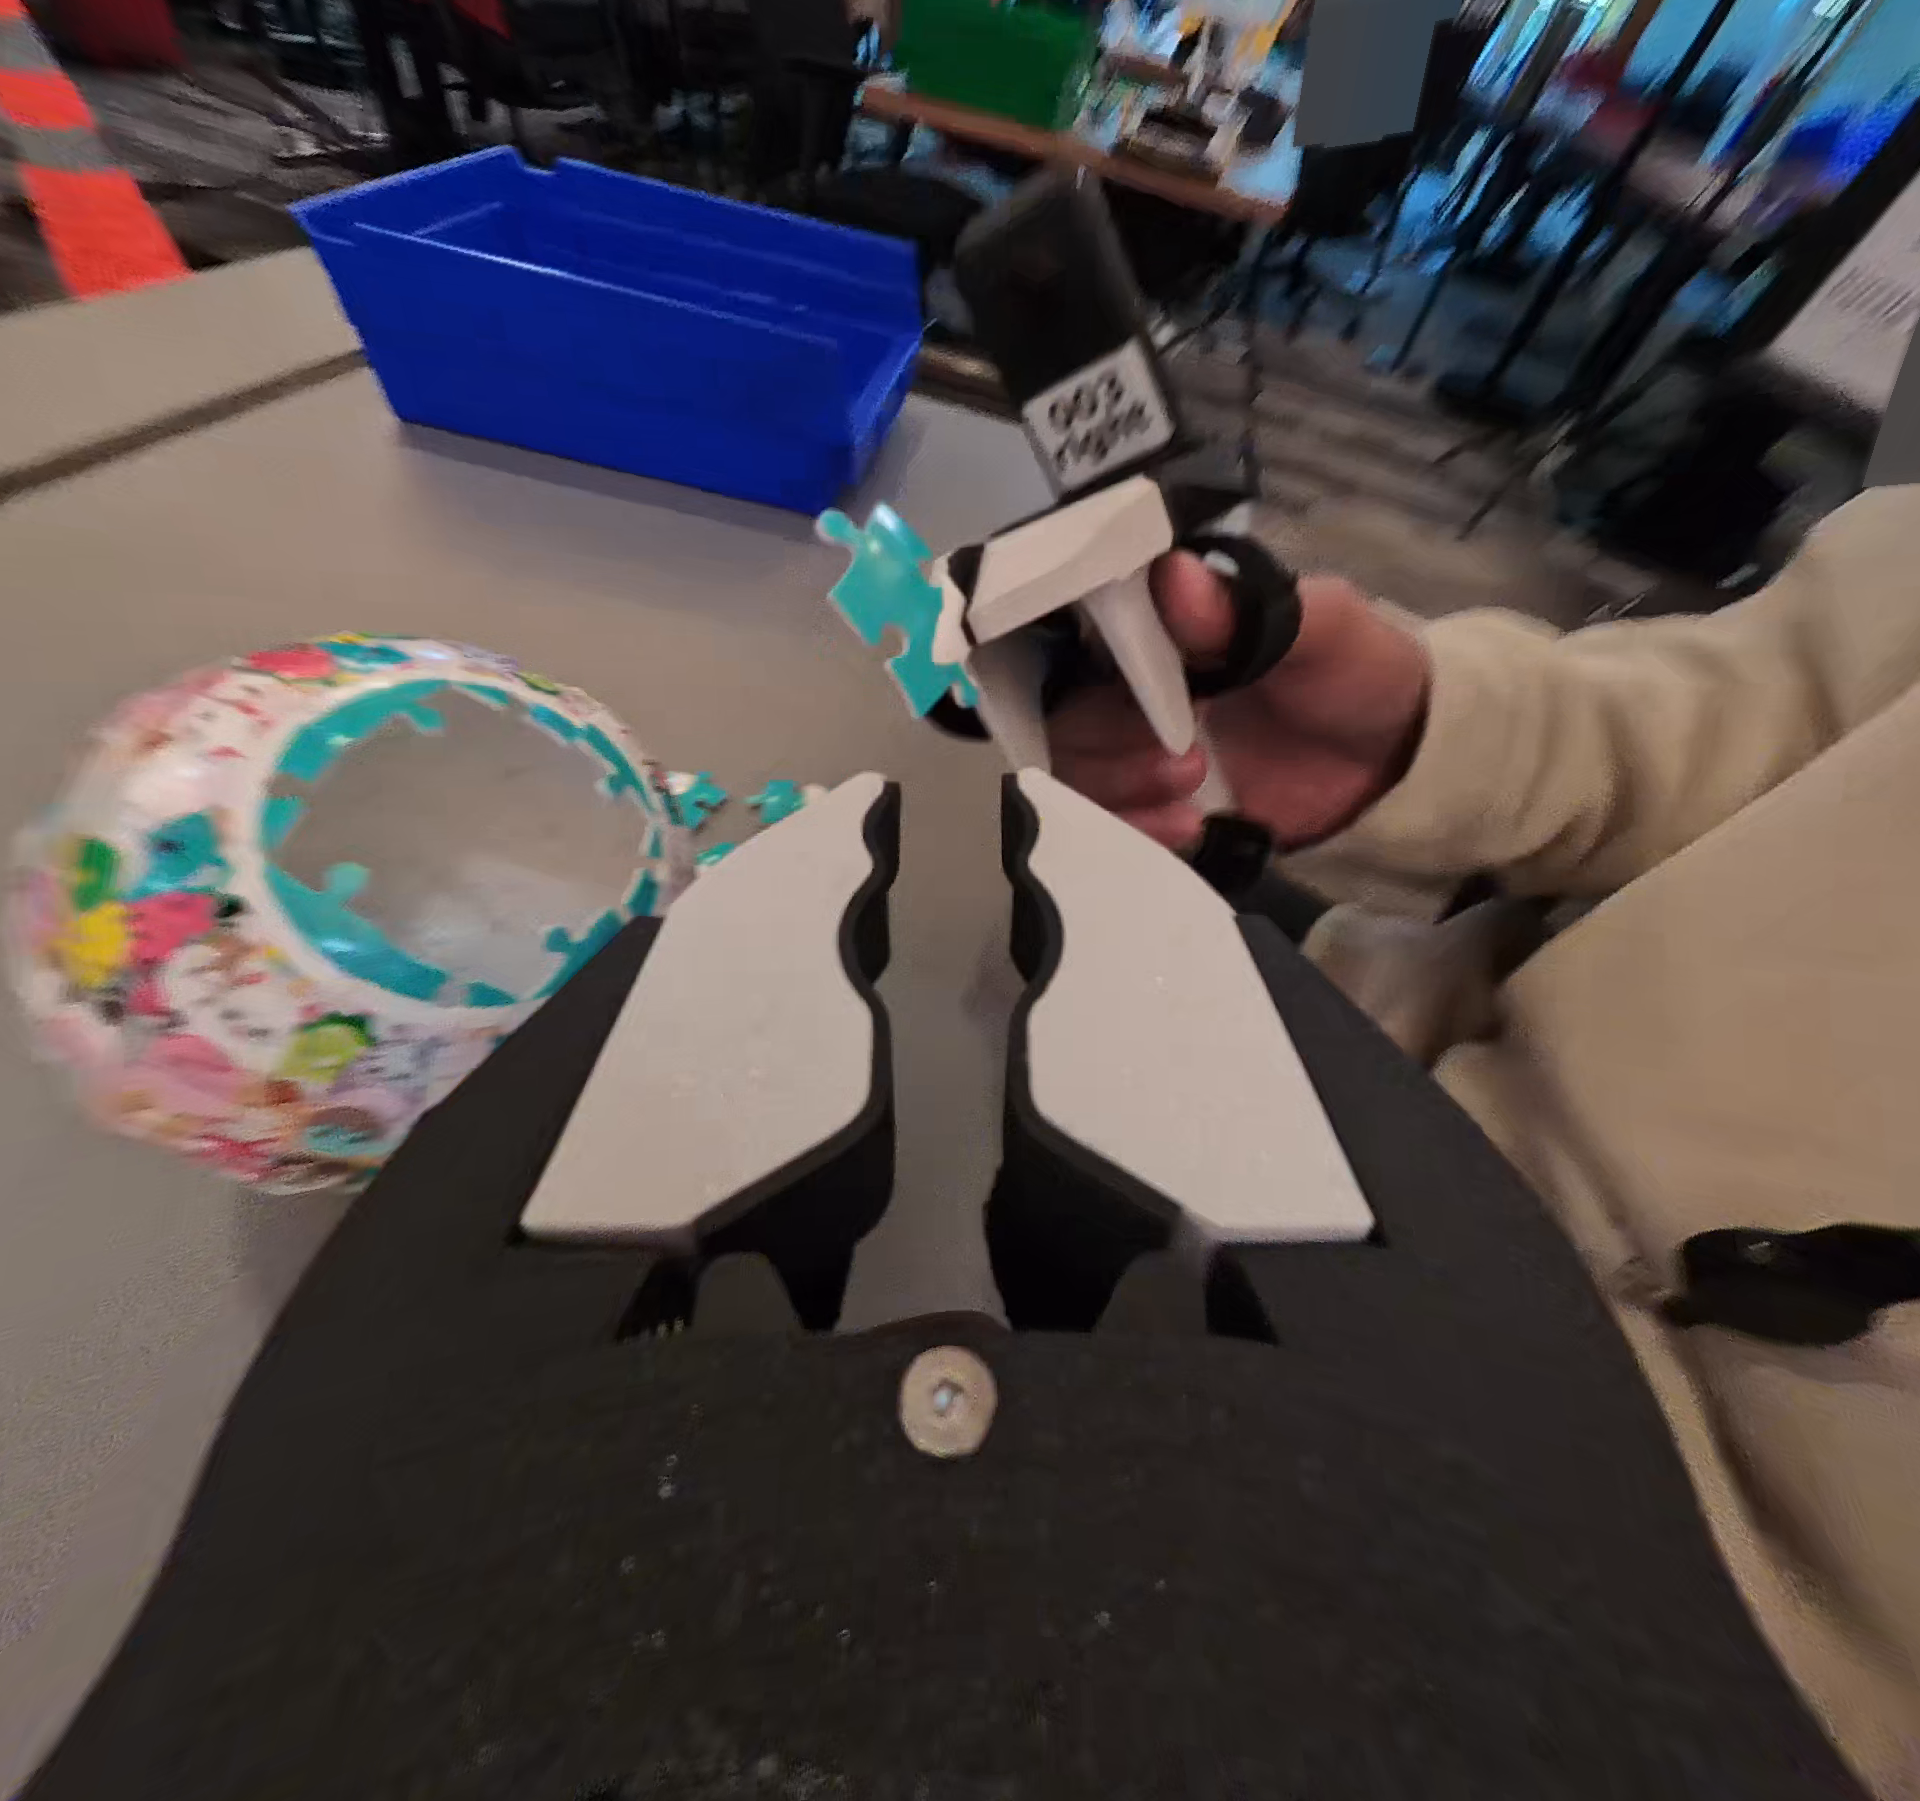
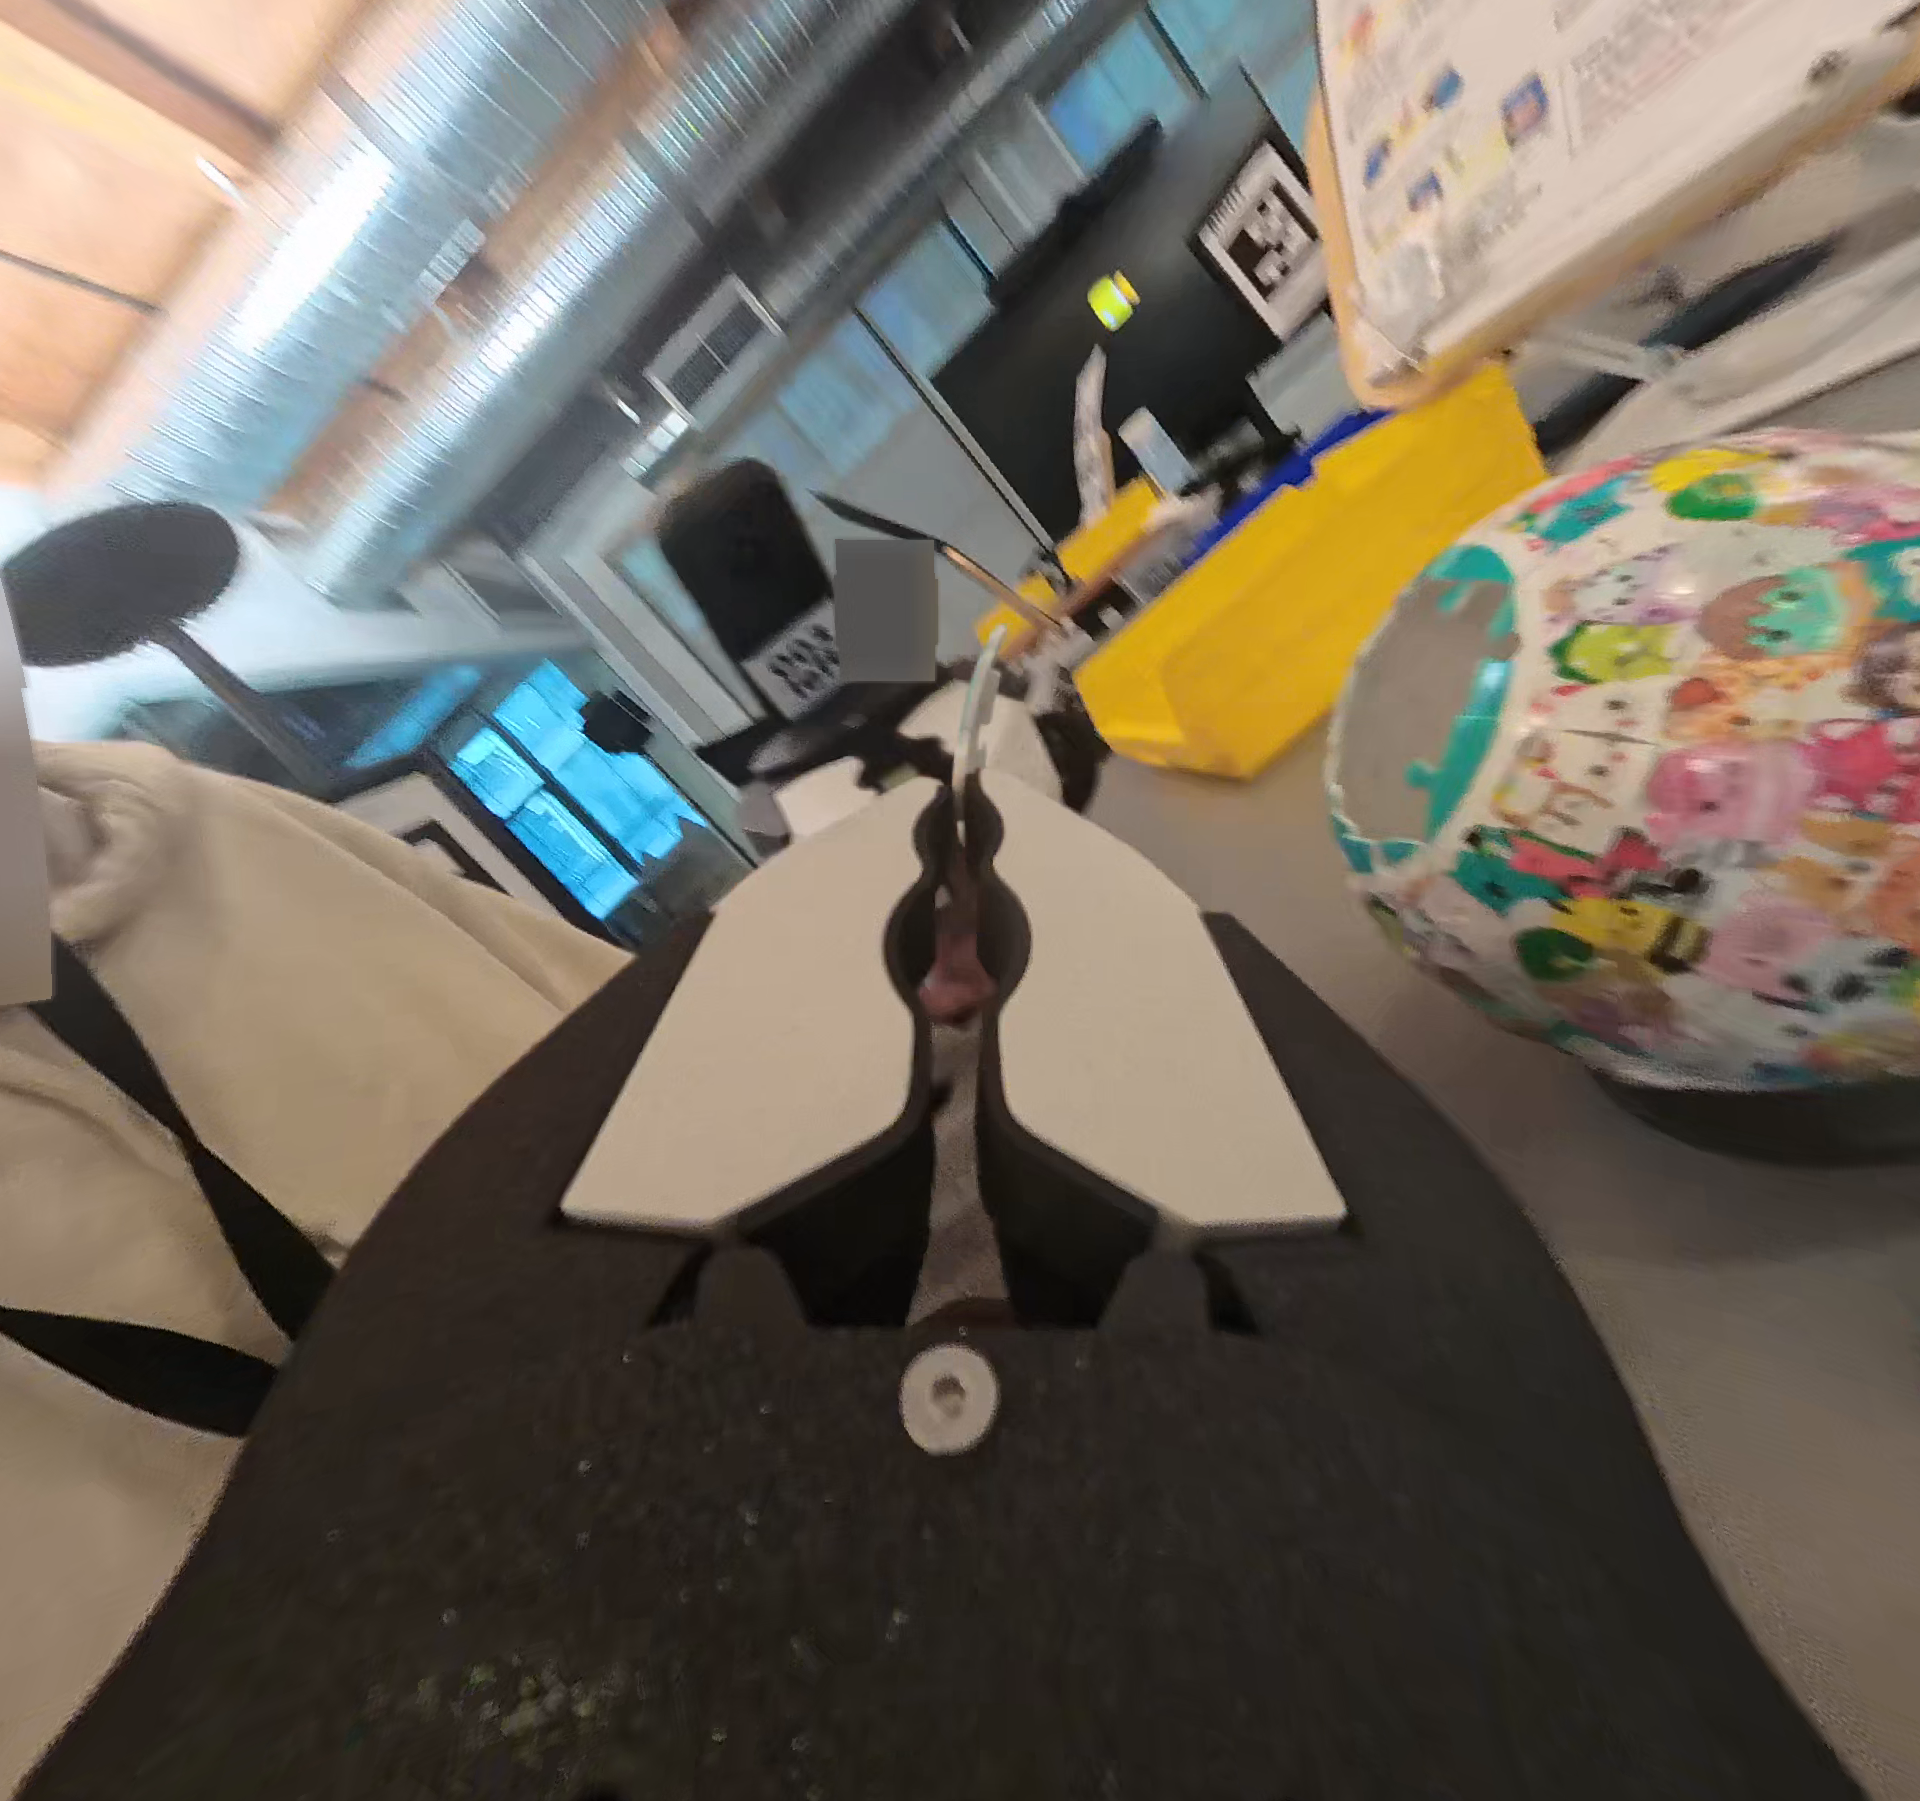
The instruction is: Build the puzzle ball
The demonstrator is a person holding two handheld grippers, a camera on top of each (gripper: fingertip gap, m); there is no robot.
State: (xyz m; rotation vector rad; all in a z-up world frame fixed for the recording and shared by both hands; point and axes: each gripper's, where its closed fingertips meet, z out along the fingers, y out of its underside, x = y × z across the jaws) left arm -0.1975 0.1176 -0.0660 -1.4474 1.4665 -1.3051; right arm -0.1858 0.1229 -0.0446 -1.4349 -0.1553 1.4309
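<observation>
One puzzle ball (image 1: 312,910), half-built, sitting on the grey table (image 1: 208,525) just left of the left gripper (image 1: 945,795) and a bit ahead of its tips. Big round hole in the shell, ringed with jagged teal edges, facing that gripper's way. Outside covered in busy cartoon colours: pink, yellow, green. Same ball (image 2: 1662,764) off to the right of the right gripper (image 2: 961,795) in its own wrist view, hole turned left.

A couple of loose teal pieces (image 1: 774,801) lying on the table right between the ball and the left gripper's tips, partly hidden behind the left finger.

Left jaws parted with a clear gap, nothing between them, only bare table showing through.

Right jaws pinched tight on a single teal puzzle piece (image 1: 894,608), gripped by one edge, the rest poking out past the tips. Seen edge-on as a thin pale sliver (image 2: 971,712) from the right wrist view. Right gripper held up in the air ahead of and slightly right of the left jaws, clear of the ball, hand (image 1: 1278,702) wrapped round its handle, cream sleeve (image 1: 1662,733) behind.

Further out: blue bin (image 1: 623,328) on the table well beyond the left jaws, yellow bins (image 2: 1299,629) past the right jaws. Background blurry.
</observation>
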